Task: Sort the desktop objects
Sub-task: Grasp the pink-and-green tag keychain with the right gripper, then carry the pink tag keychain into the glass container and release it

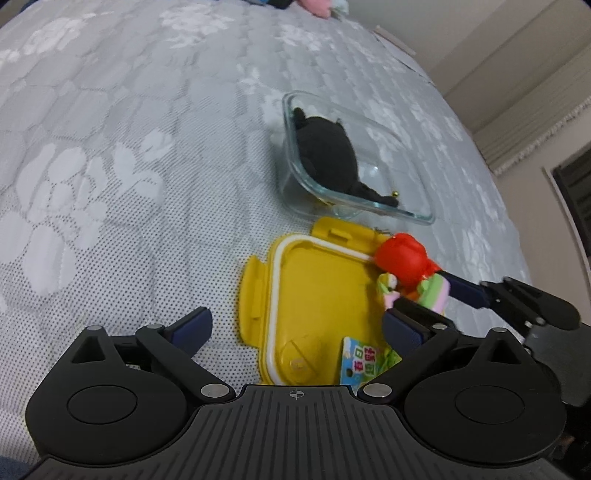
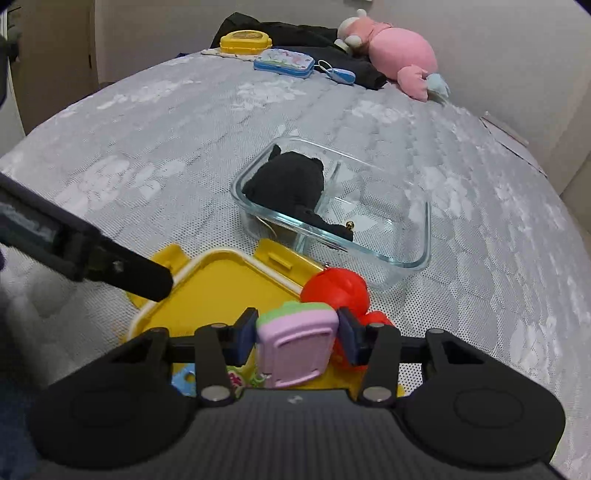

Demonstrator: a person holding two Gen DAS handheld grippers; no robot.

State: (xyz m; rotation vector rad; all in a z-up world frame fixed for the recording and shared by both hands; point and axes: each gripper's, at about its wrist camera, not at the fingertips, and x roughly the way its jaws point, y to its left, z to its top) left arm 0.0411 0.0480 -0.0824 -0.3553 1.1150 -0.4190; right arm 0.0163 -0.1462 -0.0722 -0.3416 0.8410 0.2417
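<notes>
A toy figure with a red head (image 2: 338, 291) and a pink-green body (image 2: 295, 341) is clamped between the fingers of my right gripper (image 2: 297, 338), over the yellow lid (image 2: 221, 288). In the left wrist view the same toy (image 1: 406, 264) sits at the lid's (image 1: 317, 284) right edge. My left gripper (image 1: 295, 332) is open and empty above the lid. A clear glass container (image 2: 417, 258) holds a black plush (image 2: 291, 184) in its left half; it also shows in the left wrist view (image 1: 417, 214) with the plush (image 1: 327, 155).
A colourful packet (image 1: 360, 363) lies on the lid near my left gripper. At the far edge of the grey bedspread lie a pink plush (image 2: 399, 51), a blue tin (image 2: 284, 62), a yellow box (image 2: 245, 41) and dark clothing (image 2: 295, 33).
</notes>
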